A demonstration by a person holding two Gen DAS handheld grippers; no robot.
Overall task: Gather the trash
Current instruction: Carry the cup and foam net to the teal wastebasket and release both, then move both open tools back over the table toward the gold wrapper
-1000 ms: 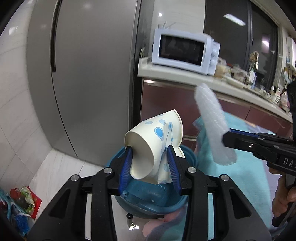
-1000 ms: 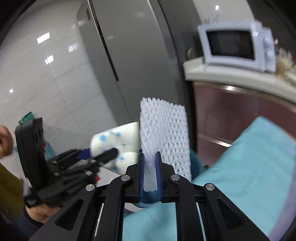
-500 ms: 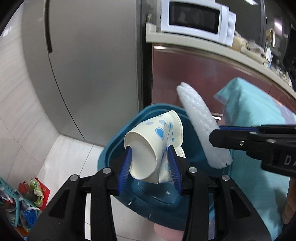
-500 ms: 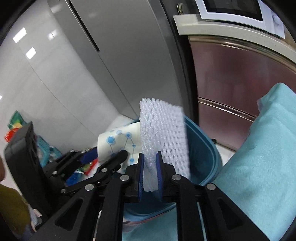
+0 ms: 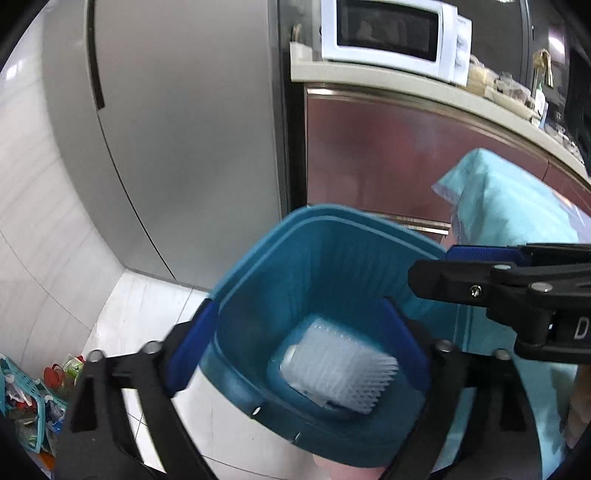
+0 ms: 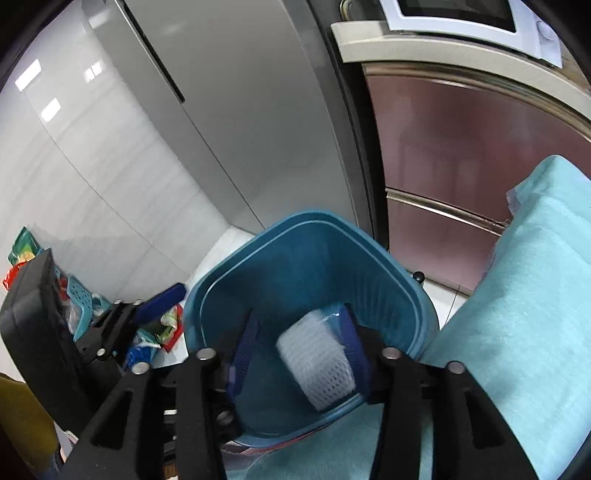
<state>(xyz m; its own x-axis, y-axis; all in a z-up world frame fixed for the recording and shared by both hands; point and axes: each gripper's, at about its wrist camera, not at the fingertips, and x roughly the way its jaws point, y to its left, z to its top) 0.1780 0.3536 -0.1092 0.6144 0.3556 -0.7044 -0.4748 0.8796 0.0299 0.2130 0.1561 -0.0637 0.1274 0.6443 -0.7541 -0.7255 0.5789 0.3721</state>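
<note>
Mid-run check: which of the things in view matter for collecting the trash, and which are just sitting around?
Part of the job:
blue bin
white foam net, lying at the bin's bottom

Just lying about:
microwave on the counter
grey fridge
teal cloth
teal basket of clutter on the floor

Home kitchen: fridge (image 5: 177, 140), microwave (image 5: 391, 37)

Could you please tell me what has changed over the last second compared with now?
Both grippers came down over the blue bin. The left gripper let go of the paper cup, its jaws opening; the right gripper, also opening, released the foam net into it. Fridge and microwave unchanged.
</note>
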